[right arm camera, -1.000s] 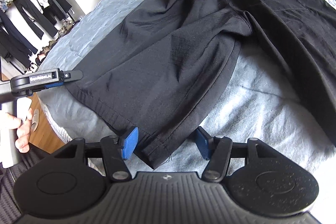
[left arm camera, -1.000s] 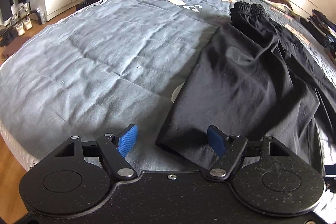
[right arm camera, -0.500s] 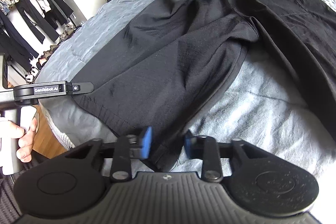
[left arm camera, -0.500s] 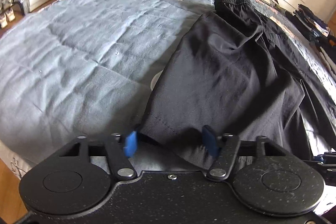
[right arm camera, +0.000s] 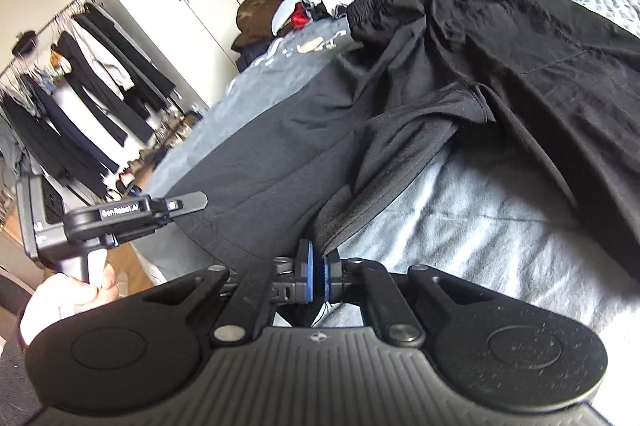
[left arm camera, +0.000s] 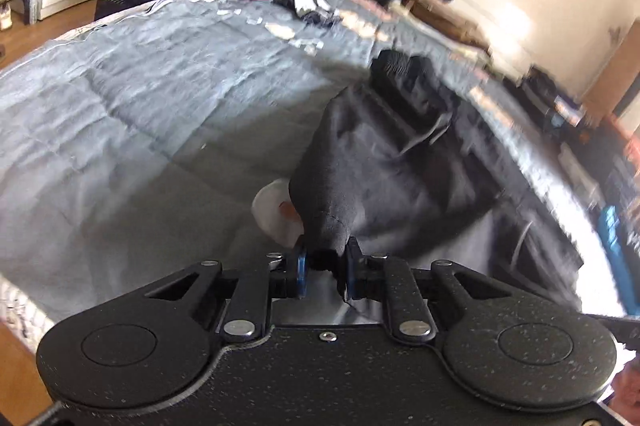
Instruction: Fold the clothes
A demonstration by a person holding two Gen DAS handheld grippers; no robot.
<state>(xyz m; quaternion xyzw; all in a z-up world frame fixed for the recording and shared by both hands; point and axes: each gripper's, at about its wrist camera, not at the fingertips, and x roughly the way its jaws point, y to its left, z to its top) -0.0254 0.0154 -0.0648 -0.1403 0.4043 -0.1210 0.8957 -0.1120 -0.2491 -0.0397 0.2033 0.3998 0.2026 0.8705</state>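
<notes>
Both left tongs and right tongs, just closed, pinch the black shorts' hem corners thinly; lifting off the bed may slip either corner free.

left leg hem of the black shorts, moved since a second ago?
Yes. The hem has lifted off the grey bedspread, bunched up between the closed pads of the left gripper, uncovering a white patch it lay over before.

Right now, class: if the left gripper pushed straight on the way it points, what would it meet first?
The left gripper is shut on the hem of the black trousers, so it would meet that bunched leg fabric first, then probably the grey bedspread beneath; depth is hard to judge.
</notes>
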